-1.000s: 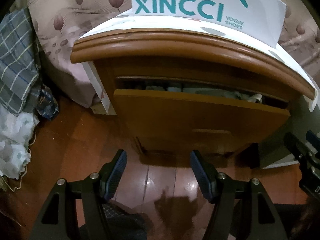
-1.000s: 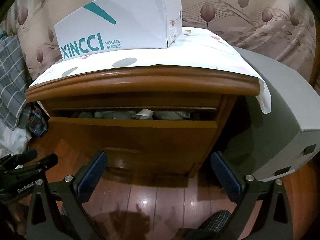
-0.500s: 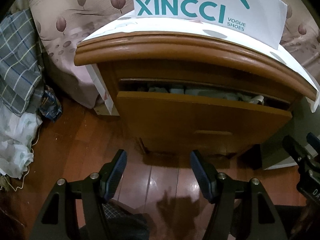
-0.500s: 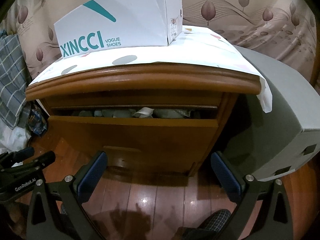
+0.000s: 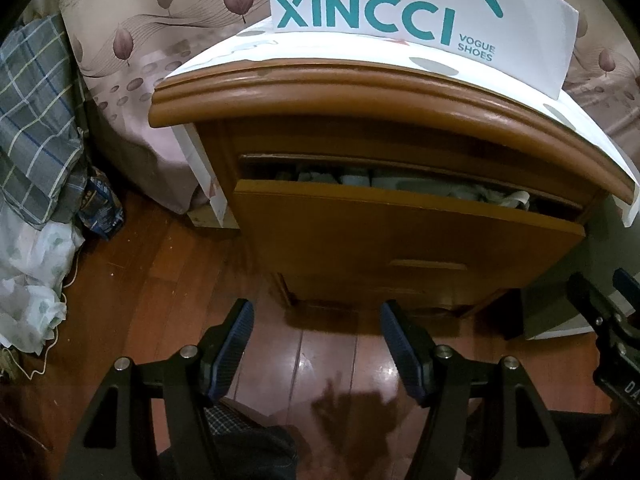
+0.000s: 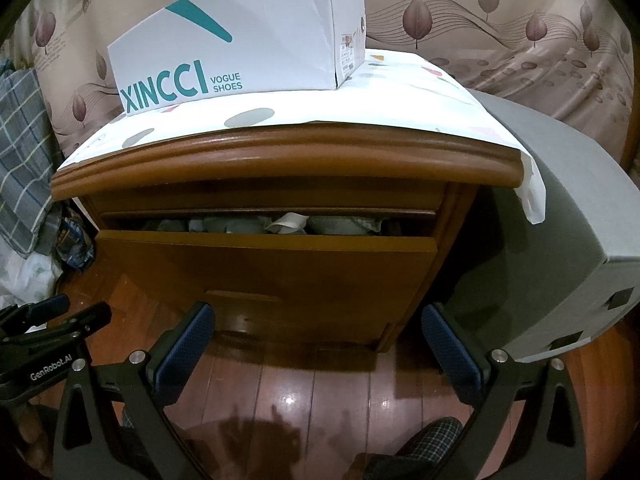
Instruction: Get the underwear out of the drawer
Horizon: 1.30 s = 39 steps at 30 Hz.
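**A:** Which step was in hand?

**B:** The very start, I'd judge. The nightstand (image 6: 280,280) stood ahead with its top drawer (image 5: 400,236) pulled out only a little, and nothing had been lifted from it. Both tools hung over the wooden floor (image 6: 320,384), short of the drawer front.

**A:** And the tools themselves?

**B:** The left gripper (image 5: 316,344) had its jaws apart with nothing between them. The right gripper (image 6: 316,354) stood wider apart, also empty.

**A:** Where was the underwear?

**B:** In the drawer's narrow gap: a row of pale, greyish folded underwear (image 6: 248,225), packed just under the cabinet's upper rail. One whitish piece (image 6: 288,222) poked up near the middle. I couldn't tell individual garments apart.

**A:** So what did the next move call for?

**B:** Probably more room first. The slot looked tight for a gripper to enter, so pulling the drawer further out seemed sensible, then reaching down with open jaws onto one piece. Soft cloth could drag its neighbours along.

**A:** And the room?

**B:** A leaf-patterned curtain (image 6: 520,40) ran behind. A grey box (image 6: 560,240) sat to the right of the nightstand, checked bedding (image 5: 36,120) in a heap to the left. On top lay a dotted white cloth (image 6: 360,108) with a white shoe box (image 6: 248,40) on it.
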### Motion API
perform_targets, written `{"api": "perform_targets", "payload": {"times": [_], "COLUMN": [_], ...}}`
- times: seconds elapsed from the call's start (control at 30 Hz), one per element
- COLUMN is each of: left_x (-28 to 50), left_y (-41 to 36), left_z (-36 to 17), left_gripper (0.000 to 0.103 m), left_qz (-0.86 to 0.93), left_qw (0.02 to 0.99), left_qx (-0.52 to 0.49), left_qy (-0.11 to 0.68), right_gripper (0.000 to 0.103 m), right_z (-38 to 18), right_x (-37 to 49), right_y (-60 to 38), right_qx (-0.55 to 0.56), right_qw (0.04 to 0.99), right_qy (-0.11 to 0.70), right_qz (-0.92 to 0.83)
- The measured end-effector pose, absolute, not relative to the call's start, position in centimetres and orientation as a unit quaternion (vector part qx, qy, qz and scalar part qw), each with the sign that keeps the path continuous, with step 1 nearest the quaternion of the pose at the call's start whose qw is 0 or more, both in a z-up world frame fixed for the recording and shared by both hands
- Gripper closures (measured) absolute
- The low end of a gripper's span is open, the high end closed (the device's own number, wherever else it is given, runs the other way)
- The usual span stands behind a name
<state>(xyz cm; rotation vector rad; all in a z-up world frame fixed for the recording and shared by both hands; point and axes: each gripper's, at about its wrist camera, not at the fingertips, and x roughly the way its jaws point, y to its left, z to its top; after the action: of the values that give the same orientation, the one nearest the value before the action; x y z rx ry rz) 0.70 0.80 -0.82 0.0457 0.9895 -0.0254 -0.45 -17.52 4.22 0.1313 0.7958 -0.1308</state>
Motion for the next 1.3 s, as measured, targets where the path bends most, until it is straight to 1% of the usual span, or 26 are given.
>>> {"api": "perform_targets", "payload": {"times": [0.9,1.3], "left_x": [0.70,0.72], "left_y": [0.36,0.61], "left_z": [-1.24,-1.28], "left_gripper": [0.035,0.035], "left_qz": [-0.010,-0.011], "left_qw": [0.877,0.873], "left_qx": [0.025,0.010], "left_qy": [0.480,0.487], "right_gripper": [0.001,0.001], "right_z": [4.09,4.29], "right_x": [-0.23,-0.31], "right_y": [-17.64,-18.15], "right_qx": [0.071,0.079], "right_qw": [0.914,0.914], "right_qy": [0.394,0.391], "right_qz": [-0.063,-0.066]}}
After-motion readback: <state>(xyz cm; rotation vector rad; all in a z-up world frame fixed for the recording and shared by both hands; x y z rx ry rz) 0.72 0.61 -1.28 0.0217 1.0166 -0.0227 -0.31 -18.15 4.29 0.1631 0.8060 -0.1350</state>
